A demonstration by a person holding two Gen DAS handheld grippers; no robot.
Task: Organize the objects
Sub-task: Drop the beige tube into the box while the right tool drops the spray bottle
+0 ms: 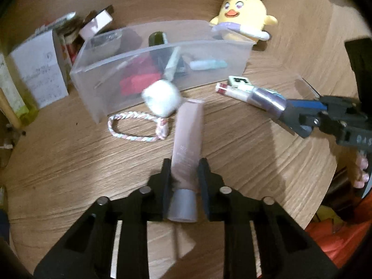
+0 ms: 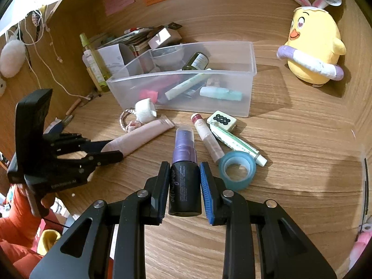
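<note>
A pale pink tube point(image 1: 189, 127) lies on the wooden table, cap end toward me, and my left gripper point(image 1: 184, 162) is shut on its lower part; the right wrist view shows that tube point(image 2: 144, 134) held by the left gripper point(image 2: 115, 150). My right gripper point(image 2: 184, 165) is shut on a dark spray bottle with a purple top point(image 2: 184, 186), which lies along the fingers. From the left wrist view, the same bottle point(image 1: 267, 100) sticks out of the right gripper point(image 1: 288, 114). A clear plastic bin point(image 2: 181, 74) behind both holds several cosmetics.
Beside the bottle lie a blue tape roll point(image 2: 237, 169), a slim red-capped tube point(image 2: 207, 134), a white-green tube point(image 2: 234, 144) and a dotted tile point(image 2: 222, 119). A white cap point(image 2: 145, 110) and rope ring point(image 1: 134, 127) sit by the bin. A yellow chick plush point(image 2: 313, 46) stands back right; boxes point(image 1: 41, 69) stand back left.
</note>
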